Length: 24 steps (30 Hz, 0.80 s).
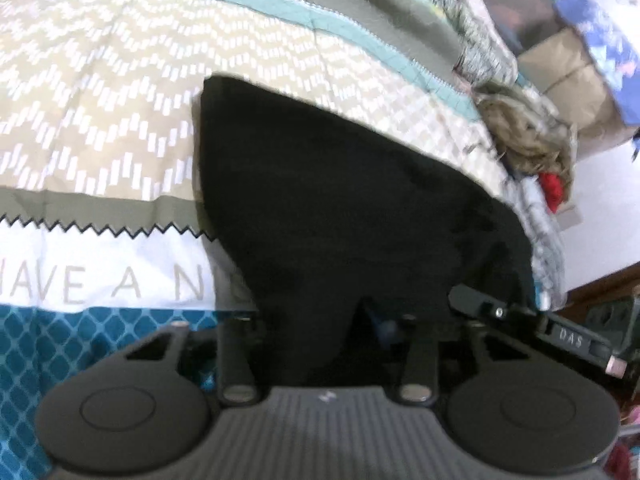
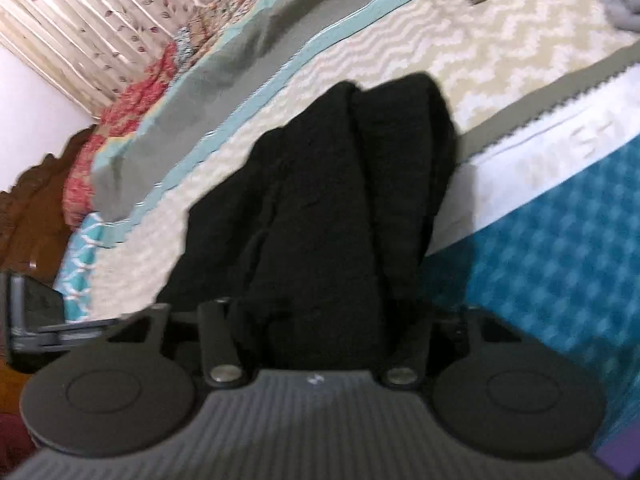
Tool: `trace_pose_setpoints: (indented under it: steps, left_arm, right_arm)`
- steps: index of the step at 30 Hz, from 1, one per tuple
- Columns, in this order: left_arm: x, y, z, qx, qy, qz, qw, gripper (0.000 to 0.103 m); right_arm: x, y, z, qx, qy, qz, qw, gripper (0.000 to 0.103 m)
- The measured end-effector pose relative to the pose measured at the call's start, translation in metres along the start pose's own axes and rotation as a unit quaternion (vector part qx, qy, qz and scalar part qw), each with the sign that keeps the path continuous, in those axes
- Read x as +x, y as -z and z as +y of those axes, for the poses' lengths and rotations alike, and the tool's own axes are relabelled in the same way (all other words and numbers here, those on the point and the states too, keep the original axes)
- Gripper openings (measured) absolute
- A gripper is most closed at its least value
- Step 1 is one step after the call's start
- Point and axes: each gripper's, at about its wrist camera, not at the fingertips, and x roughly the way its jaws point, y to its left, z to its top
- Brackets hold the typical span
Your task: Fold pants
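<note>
- On the bed, over the patterned bedspread point(image 1: 100, 92), lies one pair of black pants point(image 1: 340, 200), bunched into a dark mass that runs from the chevron band in the middle of the bed toward the near edge.
- In the right wrist view the same pants point(image 2: 340, 200) show three long lengthwise folds and reach right up to the tool.
- The left hand-held gripper point(image 1: 332, 320) has black cloth filling the space between its two fingers; the tips are buried in the fabric, so I cannot tell how far the jaws are closed.
- The right hand-held gripper point(image 2: 320, 320) is likewise smothered in the pants between its two fingers, and its state cannot be told either.
- One black tool part marked "DAS" point(image 1: 568, 338) pokes in at the near right of the left wrist view, touching the pants' edge.
- The bedspread carries a white lettered strip point(image 1: 100, 276) and a blue diamond band point(image 1: 60, 344) nearer the viewer.
- One heap of mixed clothes point(image 1: 520, 136) sits at the far right edge of the bed.
- One pleated floral curtain point(image 2: 80, 20) hangs at the far left in the right wrist view.
</note>
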Motion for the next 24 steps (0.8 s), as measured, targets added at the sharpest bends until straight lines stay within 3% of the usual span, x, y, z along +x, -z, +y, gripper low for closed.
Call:
trace_pose_setpoints:
  steps: [2, 5, 9, 13, 18, 24]
  left_arm:
    - [-0.019, -0.005, -0.002, 0.000, 0.018, -0.017, 0.9997, 0.027]
    - [-0.055, -0.020, -0.019, 0.038, 0.001, -0.078, 0.9962, 0.027]
    - [-0.119, -0.057, -0.022, 0.062, -0.007, -0.176, 0.9824, 0.027]
    - [-0.155, -0.107, -0.009, 0.064, -0.032, -0.235, 0.9693, 0.027]
    - [-0.141, -0.172, 0.008, 0.070, -0.073, -0.258, 0.9608, 0.027]
    - [-0.069, -0.227, 0.063, 0.026, -0.102, -0.215, 0.9709, 0.026]
  right_arm:
    - [-0.006, -0.002, 0.027, -0.027, -0.031, -0.016, 0.999, 0.046]
    - [-0.004, -0.012, 0.080, -0.098, -0.064, -0.039, 0.992, 0.046]
    - [0.012, -0.042, 0.131, -0.158, -0.107, -0.089, 0.978, 0.046]
    - [0.047, -0.092, 0.155, -0.156, -0.153, -0.123, 0.968, 0.046]
    - [0.107, -0.136, 0.151, -0.147, -0.159, -0.133, 0.967, 0.046]
    - [0.169, -0.141, 0.121, -0.122, -0.100, -0.097, 0.983, 0.046]
